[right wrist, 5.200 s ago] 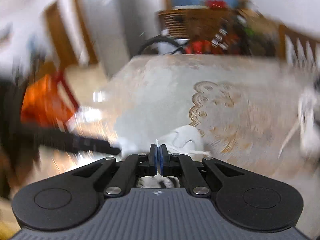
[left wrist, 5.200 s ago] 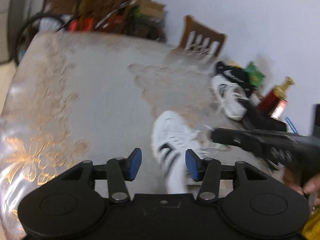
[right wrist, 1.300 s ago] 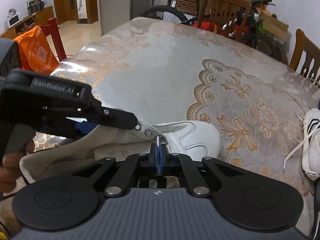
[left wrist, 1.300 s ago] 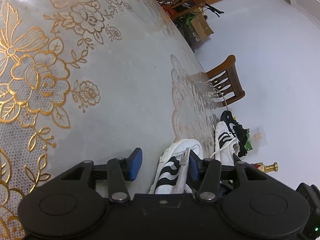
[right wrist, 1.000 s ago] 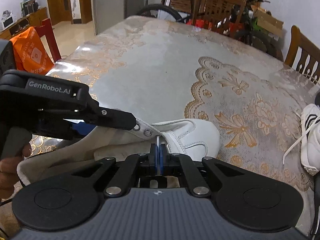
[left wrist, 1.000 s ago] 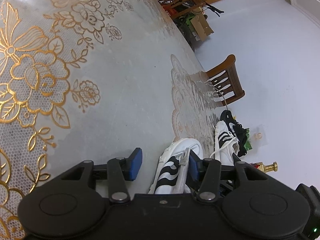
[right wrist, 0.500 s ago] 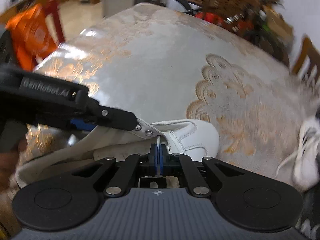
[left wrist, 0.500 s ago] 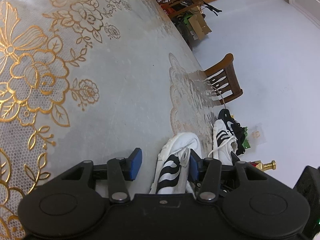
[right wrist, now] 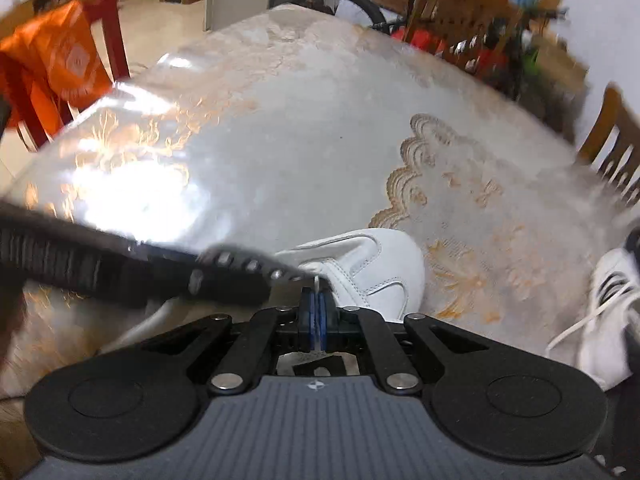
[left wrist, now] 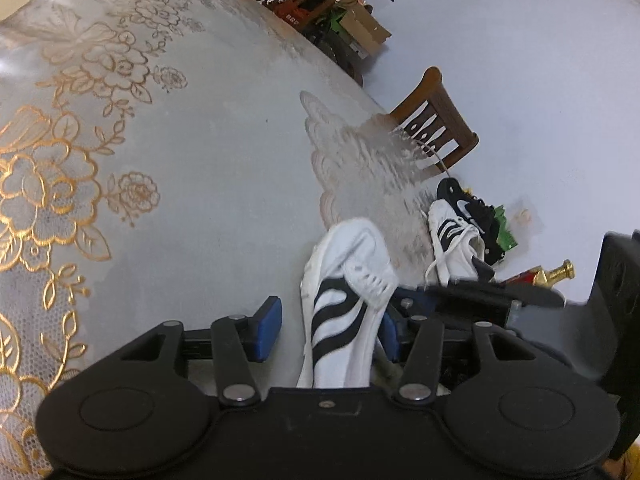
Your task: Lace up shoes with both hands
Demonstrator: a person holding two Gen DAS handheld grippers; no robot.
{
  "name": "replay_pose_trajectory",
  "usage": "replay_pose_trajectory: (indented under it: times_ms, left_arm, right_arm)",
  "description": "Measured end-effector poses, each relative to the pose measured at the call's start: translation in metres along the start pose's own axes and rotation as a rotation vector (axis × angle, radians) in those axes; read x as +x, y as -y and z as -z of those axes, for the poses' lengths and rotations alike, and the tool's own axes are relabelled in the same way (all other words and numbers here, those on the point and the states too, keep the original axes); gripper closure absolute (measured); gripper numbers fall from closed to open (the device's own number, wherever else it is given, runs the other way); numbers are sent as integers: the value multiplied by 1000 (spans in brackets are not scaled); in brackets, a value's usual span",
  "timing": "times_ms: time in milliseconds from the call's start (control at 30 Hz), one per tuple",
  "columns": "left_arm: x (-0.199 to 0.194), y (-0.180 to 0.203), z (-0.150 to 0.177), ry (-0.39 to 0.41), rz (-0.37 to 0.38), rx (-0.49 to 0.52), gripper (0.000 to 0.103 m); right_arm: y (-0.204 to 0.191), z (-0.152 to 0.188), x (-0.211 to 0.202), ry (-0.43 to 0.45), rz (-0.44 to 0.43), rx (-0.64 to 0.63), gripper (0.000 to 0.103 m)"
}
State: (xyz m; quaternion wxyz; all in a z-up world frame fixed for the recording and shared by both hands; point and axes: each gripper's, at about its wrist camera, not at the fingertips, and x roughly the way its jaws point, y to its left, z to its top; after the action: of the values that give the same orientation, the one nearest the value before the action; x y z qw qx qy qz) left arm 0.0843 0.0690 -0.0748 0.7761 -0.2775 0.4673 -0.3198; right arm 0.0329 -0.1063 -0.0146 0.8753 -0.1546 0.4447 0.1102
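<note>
**White striped shoe between the L pads, lace pinched by the R gripper**

L wrist view: the left gripper (left wrist: 328, 330) is spread wide, blue pads apart. The white shoe (left wrist: 344, 292) w/ black stripes lies between them, toe pointing to 12 o'clock, heel end hidden under the gripper body at 6. Its right-hand side, the eyelet flap, sits against the pad at 3 o'clock; the pad at 9 o'clock is clear of the shoe, w/ bare cloth showing in the gap. The shoe rests on the table (left wrist: 208, 168), covered w/ a gold-flower lace cloth under clear plastic.

At 3 o'clock from the shoe, just beside it, the right gripper (left wrist: 416, 300) comes in sideways, fingers aimed at the eyelet side. Whether it touches the shoe there: can't tell from this view.

R wrist view: the right gripper's blue pads are pressed together on a thin white lace (right wrist: 316, 286) that sticks up from between them at 12 o'clock. The shoe's toe is straight ahead, slightly toward 1 o'clock. The left gripper crosses from 9 o'clock as a blurred dark bar, its tip at the eyelets just above the pinched lace.

Elsewhere, well apart at 2 o'clock in the L view: a second striped shoe (left wrist: 452, 240) w/ loose laces, a black shoe (left wrist: 464, 204) touching it behind, and a wooden chair (left wrist: 436, 120) at the table's far edge.
</note>
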Motion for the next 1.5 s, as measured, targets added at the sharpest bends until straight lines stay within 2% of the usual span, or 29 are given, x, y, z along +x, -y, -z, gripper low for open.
replay_pose_trajectory:
  times_ms: [67,367,467,600,667,700,733,767,833,900,1033,1133,1267,1367,1400,1500]
  left_arm:
    - [1,-7,0,-1,15,-34,56]
    - [2,-9,0,-3,25,-62,55]
    - [3,-8,0,-7,29,-62,54]
    - [2,-2,1,-5,6,-33,51]
    - [-1,5,2,7,-27,11,51]
    - [-2,9,3,12,-44,33,50]
    - [-3,13,4,14,-65,61,49]
    - [-4,18,6,13,-88,92,47]
    - [-5,28,9,11,-133,154,47]
    - [-6,37,14,1,-169,184,47]
    - [-17,52,21,-16,-217,162,46]
    - [-30,70,23,5,-301,166,41]
    - [-44,95,33,27,-396,134,39]
    - [-50,117,46,32,-476,147,38]
    - [-50,127,51,34,-513,170,38]
    - [-45,147,61,39,-641,231,36]
  right_arm:
    - [-1,4,-2,37,-9,-47,102]
    - [-16,52,-15,334,30,-153,102]
    - [-10,55,-15,366,15,-42,102]
    - [-9,50,-11,356,19,25,99]
    - [-6,49,-13,342,2,51,93]
    - [-4,49,-16,335,-10,58,84]
    - [-4,50,-22,337,-18,62,69]
    - [-4,55,-28,344,-4,58,63]
    - [-3,64,-38,360,33,47,44]
    - [7,69,-40,344,12,93,41]
    - [27,78,-44,307,-41,195,36]
    - [43,84,-47,278,-81,272,32]
    - [60,99,-58,258,-196,388,32]
    - [65,100,-69,234,-235,347,29]
    - [67,99,-69,220,-247,324,24]
    - [70,94,-65,175,-280,249,24]
